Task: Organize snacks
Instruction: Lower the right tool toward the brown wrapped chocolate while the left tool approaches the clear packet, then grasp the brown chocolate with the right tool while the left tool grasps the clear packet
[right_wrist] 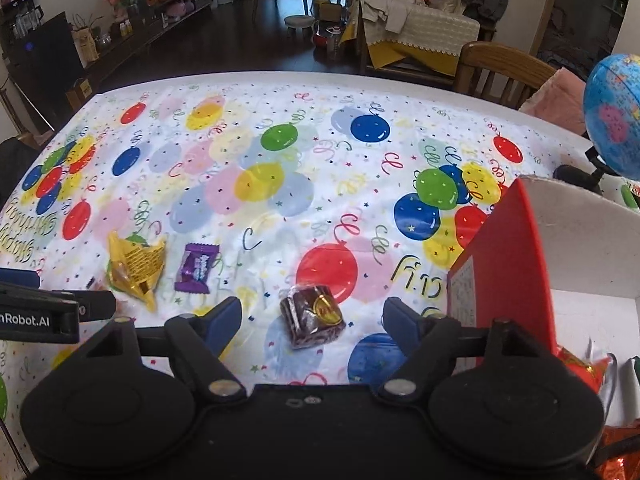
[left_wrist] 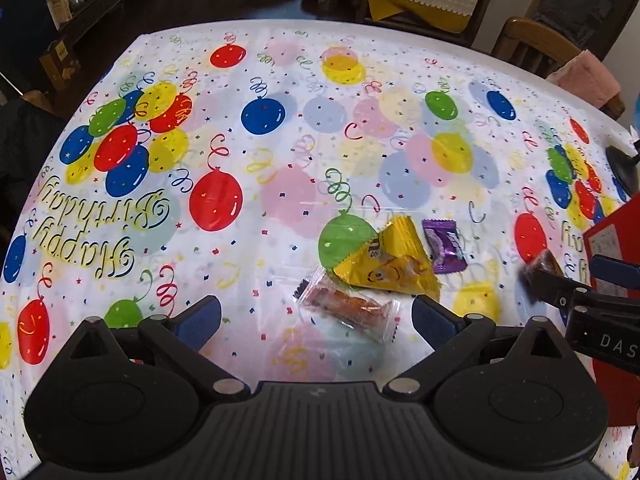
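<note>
grippers both gape wide, empty: left gripper (left_wrist: 316,316) over clear-wrapped orange snack (left_wrist: 347,303), right gripper (right_wrist: 312,320) over dark crinkly-wrapped brown cake (right_wrist: 312,315); light, slippery, likely squashable, so pinch midsection gently.

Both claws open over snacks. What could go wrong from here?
1. The right claw straddles the brown snack; its glossy wrapper may slip as it closes.
2. The left claw is over the clear packet, which touches the yellow bag, so it might drag both.
3. The red box stands close by and could be knocked.
</note>
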The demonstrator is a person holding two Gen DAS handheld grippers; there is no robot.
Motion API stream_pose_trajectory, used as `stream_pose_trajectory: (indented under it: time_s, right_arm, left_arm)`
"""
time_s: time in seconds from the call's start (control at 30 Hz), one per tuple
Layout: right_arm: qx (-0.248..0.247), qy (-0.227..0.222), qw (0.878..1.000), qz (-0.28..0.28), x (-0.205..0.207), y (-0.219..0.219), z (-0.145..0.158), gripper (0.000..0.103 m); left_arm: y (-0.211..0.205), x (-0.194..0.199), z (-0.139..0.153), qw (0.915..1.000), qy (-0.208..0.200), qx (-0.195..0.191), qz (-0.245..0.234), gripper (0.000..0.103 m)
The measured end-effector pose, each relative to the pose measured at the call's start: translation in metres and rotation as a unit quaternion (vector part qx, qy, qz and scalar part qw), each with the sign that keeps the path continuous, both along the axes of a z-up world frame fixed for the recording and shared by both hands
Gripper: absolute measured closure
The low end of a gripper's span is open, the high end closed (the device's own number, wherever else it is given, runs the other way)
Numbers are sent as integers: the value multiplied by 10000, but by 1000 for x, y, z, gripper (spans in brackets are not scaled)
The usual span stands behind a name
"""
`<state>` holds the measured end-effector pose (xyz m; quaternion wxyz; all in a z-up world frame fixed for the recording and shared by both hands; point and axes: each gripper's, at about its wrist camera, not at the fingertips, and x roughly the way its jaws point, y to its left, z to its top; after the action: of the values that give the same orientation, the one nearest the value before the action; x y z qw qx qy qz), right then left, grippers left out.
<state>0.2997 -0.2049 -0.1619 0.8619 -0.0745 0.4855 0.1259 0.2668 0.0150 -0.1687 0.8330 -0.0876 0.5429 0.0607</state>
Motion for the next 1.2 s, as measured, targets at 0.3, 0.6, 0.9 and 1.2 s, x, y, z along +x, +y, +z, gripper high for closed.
stream_pose_trajectory:
  time_s: [0.3,0.6,0.9,1.2]
  right_arm:
    - [-53,59,10000,-18,8,2,-10,31]
    - [-27,111,9999,64,7,3,-16,59]
    - [5,49,10000,15,-1,1,-15,66]
    - [294,23,9995,-68,-26,-3,0,66]
  left_arm:
    - [-1,6,-9,10000,76,-40,15,21]
    - [8,4,-9,9999,-9,-70,120,45]
    - [23,0,-3,9993,-126,-337,89,71]
    - [35,-16,3,9986,-120,-501,98,73]
